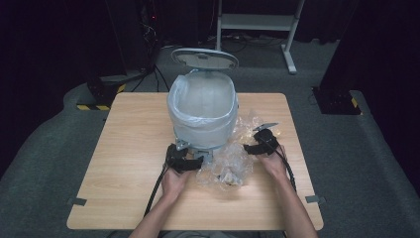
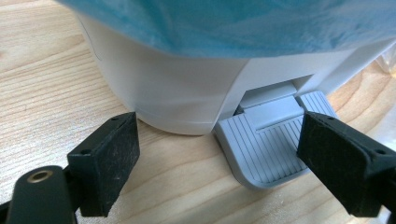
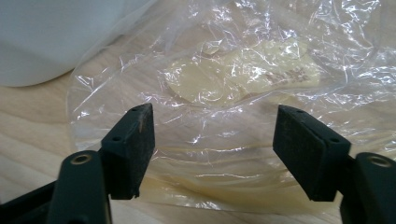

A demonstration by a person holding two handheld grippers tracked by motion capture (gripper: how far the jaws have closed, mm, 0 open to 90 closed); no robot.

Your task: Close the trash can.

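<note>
High view: a white pedal bin (image 1: pixel 202 111), lid (image 1: pixel 204 58) raised and lined with a bag, stands on the wooden table (image 1: pixel 124 148). The left gripper (image 1: pixel 184 161) sits at its base; the right gripper (image 1: pixel 258 142) rests beside crumpled clear plastic wrap (image 1: pixel 229 166).

Left gripper view: jaws wide apart, empty, the right one over the grey foot pedal (image 2: pixel 266 149).

Right gripper view: jaws wide apart above the wrap, gripping nothing.

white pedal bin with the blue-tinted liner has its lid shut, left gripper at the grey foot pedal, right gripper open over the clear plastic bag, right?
Not quite: the high view shows the white pedal bin with its lid standing open. The rest holds: left gripper at the grey foot pedal, right gripper open over the clear plastic bag.
</note>
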